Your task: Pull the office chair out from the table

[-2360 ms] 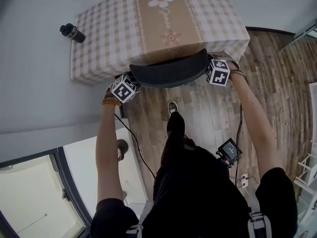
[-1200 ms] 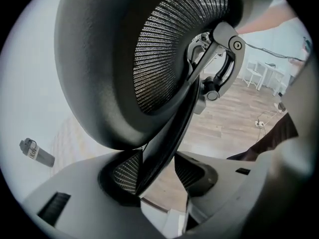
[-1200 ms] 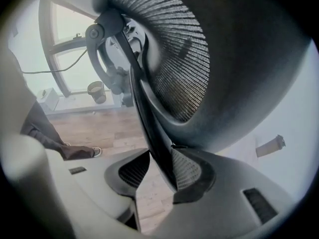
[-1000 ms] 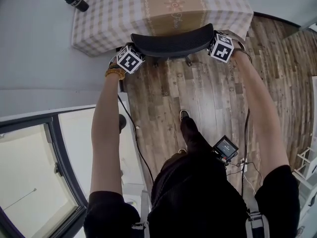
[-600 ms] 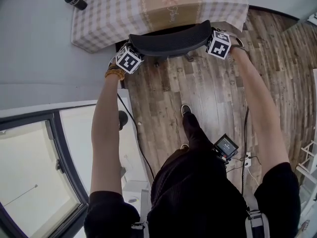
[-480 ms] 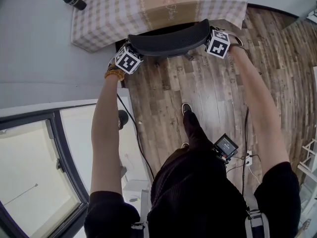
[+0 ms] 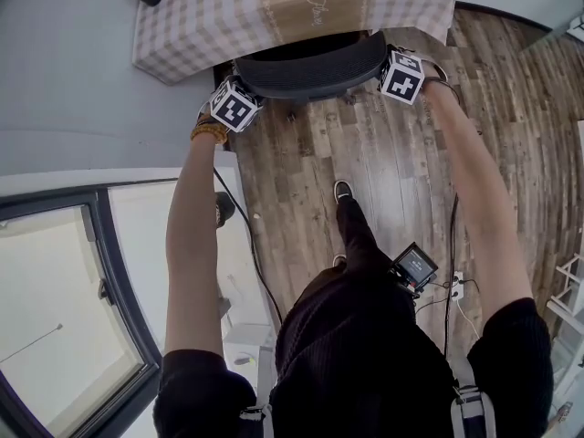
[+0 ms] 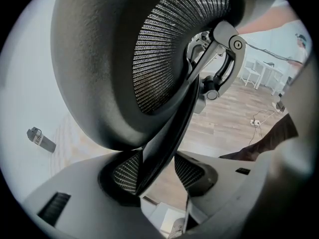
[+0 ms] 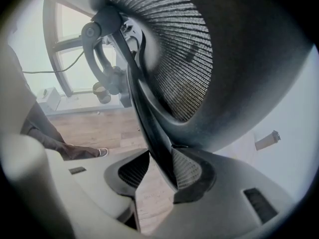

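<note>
Curved black mesh chair back — checked-cloth table, wood-plank floor

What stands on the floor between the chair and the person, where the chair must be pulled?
Nothing blocks it. The wood floor behind the chair is bare up to the person's own shoe; a cable lies off to the left.

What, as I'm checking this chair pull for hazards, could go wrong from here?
1. Each gripper merely hooks the backrest rim: both gripper views show a gap beside one pad, so the left gripper or right gripper may slip off.
2. A cable trails across the floor beside the person's shoe; stepping back could snag it.
</note>
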The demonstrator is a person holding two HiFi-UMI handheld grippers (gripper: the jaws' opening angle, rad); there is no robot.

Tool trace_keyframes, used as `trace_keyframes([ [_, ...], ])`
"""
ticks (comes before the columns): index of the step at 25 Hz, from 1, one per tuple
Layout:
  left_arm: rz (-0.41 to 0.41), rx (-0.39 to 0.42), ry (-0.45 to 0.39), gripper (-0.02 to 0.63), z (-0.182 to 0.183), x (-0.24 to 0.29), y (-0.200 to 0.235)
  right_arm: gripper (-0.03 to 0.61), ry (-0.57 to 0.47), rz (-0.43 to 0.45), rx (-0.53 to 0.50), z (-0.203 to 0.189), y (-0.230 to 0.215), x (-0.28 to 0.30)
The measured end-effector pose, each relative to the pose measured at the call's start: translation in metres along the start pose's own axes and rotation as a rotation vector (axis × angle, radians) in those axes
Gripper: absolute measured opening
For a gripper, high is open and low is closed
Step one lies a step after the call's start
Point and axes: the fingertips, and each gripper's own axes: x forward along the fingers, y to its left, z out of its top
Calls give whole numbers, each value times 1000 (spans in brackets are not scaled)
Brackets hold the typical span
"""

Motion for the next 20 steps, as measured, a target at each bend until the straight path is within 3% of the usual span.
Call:
trace_keyframes([
  [20,18,13,-24,210,-39,-35,-49,147,6,0,0,4,70,-28],
])
